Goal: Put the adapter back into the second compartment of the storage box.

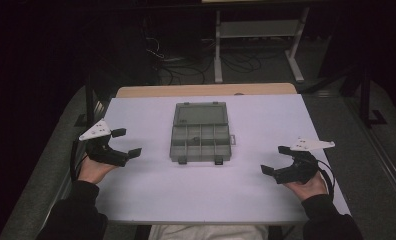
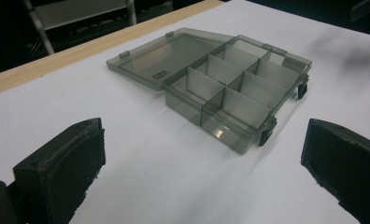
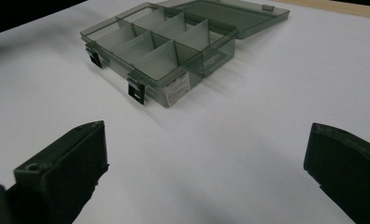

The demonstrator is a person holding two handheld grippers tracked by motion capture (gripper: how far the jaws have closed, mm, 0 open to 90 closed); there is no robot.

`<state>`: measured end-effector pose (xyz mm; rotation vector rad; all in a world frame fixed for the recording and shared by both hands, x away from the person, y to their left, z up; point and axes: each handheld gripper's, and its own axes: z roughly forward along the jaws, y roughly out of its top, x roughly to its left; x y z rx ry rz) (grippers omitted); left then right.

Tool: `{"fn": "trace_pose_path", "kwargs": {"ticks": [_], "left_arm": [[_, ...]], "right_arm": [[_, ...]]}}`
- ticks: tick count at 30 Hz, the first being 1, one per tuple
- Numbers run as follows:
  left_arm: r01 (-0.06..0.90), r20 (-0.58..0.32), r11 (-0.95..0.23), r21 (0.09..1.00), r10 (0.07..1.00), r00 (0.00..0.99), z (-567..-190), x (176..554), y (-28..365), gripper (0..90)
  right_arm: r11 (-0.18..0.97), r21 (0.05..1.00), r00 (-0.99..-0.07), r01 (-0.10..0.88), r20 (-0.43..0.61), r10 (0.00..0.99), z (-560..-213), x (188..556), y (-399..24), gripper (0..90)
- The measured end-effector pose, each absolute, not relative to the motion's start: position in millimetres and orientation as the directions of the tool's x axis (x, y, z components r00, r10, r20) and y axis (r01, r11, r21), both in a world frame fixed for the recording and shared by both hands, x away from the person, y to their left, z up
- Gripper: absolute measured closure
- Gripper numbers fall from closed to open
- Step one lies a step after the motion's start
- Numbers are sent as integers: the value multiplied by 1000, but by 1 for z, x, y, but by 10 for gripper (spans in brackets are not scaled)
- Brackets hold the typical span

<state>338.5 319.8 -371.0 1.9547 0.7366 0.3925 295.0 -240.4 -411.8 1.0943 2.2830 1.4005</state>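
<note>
From above, the grey compartment box [image 1: 200, 141] lies in the middle of the white table [image 1: 151, 190], its lid [image 1: 201, 114] swung fully open and lying flat on the far side, so the whole thing runs lengthwise away from the person, with the two dark latches [image 1: 218, 161] hanging off the near edge. The left gripper [image 1: 126, 142] sits to the box's left and the right gripper [image 1: 273, 159] to its right, each held low over the table with its jaws spread wide and nothing between them; both point inward toward the box. The left one looks a little nearer to the box than the right, though neither touches it and both stand well apart from it. In the left gripper view the box [image 2: 237, 100] lies ahead and slightly to the right of the open jaws, seen corner-on: the divided tray is nearer, the flat lid [image 2: 167, 56] beyond it toward the wooden table edge [image 2: 43, 65], and the compartments look empty, as far as I can tell. In the right gripper view the box [image 3: 160, 51] lies ahead and to the left of the open jaws, the latch side [image 3: 136, 91] turned toward this gripper and a small label [image 3: 177, 88] on the near end wall; the lid [image 3: 230, 14] lies behind. I'd judge that closing it means reaching past the tray to the lid's far edge, and either hand must first cross bare table to get there.
</note>
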Motion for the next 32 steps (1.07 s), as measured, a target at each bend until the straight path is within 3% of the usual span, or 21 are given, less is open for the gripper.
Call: {"fn": "trace_pose_path", "kwargs": {"ticks": [32], "left_arm": [[317,-56,-211,925,747,662,-392,311,368,0]], "right_arm": [[265,836,-689,480,173,703,-414,296,-239,0]]}}
